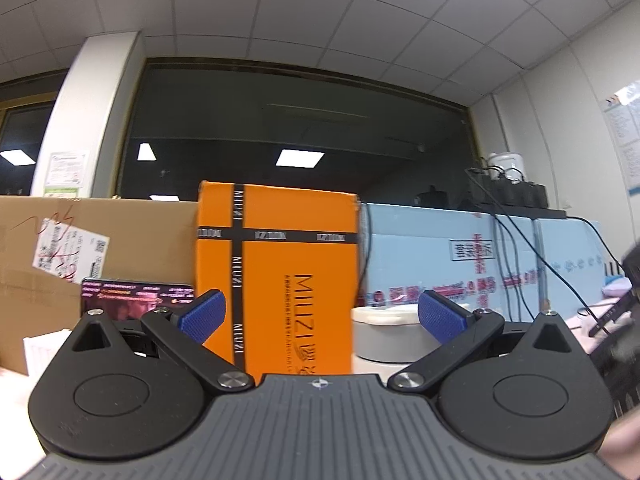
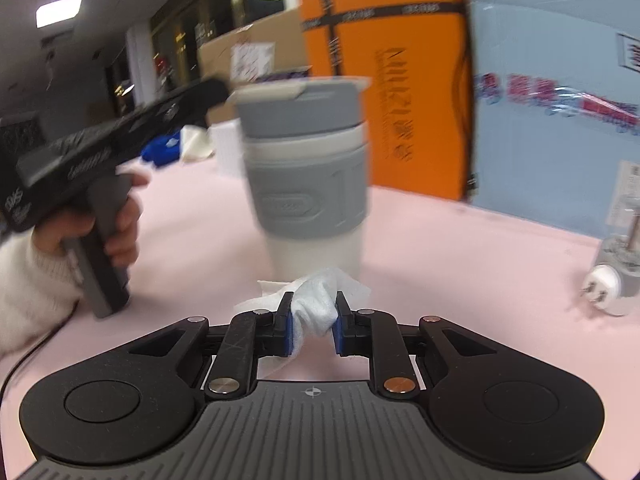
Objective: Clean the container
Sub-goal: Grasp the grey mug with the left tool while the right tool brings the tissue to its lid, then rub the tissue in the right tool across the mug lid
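So the right gripper (image 2: pixel 313 320) is pinched tight on a white wipe (image 2: pixel 316 304), with the cup (image 2: pixel 308 168) standing just behind it on the pink table (image 2: pixel 460 248). Left gripper (image 1: pixel 320 314) hangs wide open, empty. Next, probably: steady the cup, start wiping.

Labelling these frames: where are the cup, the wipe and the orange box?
cup (image 2: pixel 306 184): right wrist view, grey sleeve.
wipe (image 2: pixel 314 312): right wrist view, bunched middle.
orange box (image 1: pixel 296 264): left wrist view, front face.
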The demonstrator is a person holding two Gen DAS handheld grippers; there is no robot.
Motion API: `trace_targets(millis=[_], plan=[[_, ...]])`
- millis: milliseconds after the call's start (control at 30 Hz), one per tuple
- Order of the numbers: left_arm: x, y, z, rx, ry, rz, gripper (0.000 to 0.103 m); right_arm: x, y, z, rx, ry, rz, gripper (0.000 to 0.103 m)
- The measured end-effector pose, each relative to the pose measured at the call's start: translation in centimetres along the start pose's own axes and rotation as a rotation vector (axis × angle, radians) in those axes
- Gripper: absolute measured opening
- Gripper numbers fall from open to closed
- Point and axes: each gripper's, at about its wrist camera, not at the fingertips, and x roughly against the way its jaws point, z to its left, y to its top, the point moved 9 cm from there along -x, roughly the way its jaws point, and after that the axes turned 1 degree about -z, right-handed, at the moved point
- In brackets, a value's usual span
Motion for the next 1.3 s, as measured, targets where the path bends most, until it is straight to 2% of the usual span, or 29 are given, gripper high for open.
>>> trace_targets(millis=[200,333,433,533,667,767,900,933,1033,1100,1133,1200,1267,1300], plan=[[-0.4,-0.4,-2.2,-0.046,-0.098,0.035,0.103,5.0,5.0,-4.5,-0.086,-0.179,-0.245,0.017],[-1.1,-1.1,-3.2,-0.061,-0.144,0.097,0.103,8.1,9.0,-4.6,-0.126,-0.207,-0.416,0.017],[-1.9,-2.0,-4.1,-0.087,-0.158,0.162,0.103,8.4,12.0,-3.6,-0.137,-0.194,-0.478,0.017],[-2.7,-2.8,-4.6,-0.115,-0.147,0.218,0.103,6.9,14.1,-1.6,-0.133,-0.121,-0.473,0.017],[-3.7,-3.5,-5.4,-0.14,-0.157,0.274,0.103,3.3,14.4,1.0,-0.072,-0.063,-0.389,0.017],[-4.5,-4.2,-6.3,-0.147,-0.192,0.316,0.103,1.0,13.5,2.3,0.014,-0.069,-0.317,0.017],[-5.4,-4.6,-7.0,-0.152,-0.203,0.328,0.103,-0.2,11.8,3.6,0.145,-0.082,-0.246,0.018],[-5.4,-4.7,-7.2,-0.158,-0.197,0.328,0.103,-0.4,11.7,3.6,0.149,-0.084,-0.245,0.021],[-5.7,-5.0,-7.6,-0.181,-0.191,0.338,0.1,-0.4,11.6,3.3,0.136,-0.1,-0.265,0.043],[-5.6,-5.0,-7.5,-0.187,-0.174,0.333,0.093,-0.3,11.4,3.1,0.115,-0.087,-0.279,0.045],[-5.5,-4.9,-7.4,-0.18,-0.168,0.331,0.087,-0.2,11.5,3.1,0.111,-0.078,-0.287,0.045],[-5.3,-4.9,-7.0,-0.16,-0.16,0.33,0.086,-0.2,11.5,3.1,0.118,-0.074,-0.304,0.042],[-5.2,-4.9,-7.0,-0.158,-0.156,0.324,0.085,-0.1,11.7,3.3,0.145,-0.079,-0.329,0.02],[-5.2,-5.0,-7.0,-0.161,-0.156,0.321,0.085,-0.2,11.7,3.5,0.156,-0.075,-0.327,0.017]])
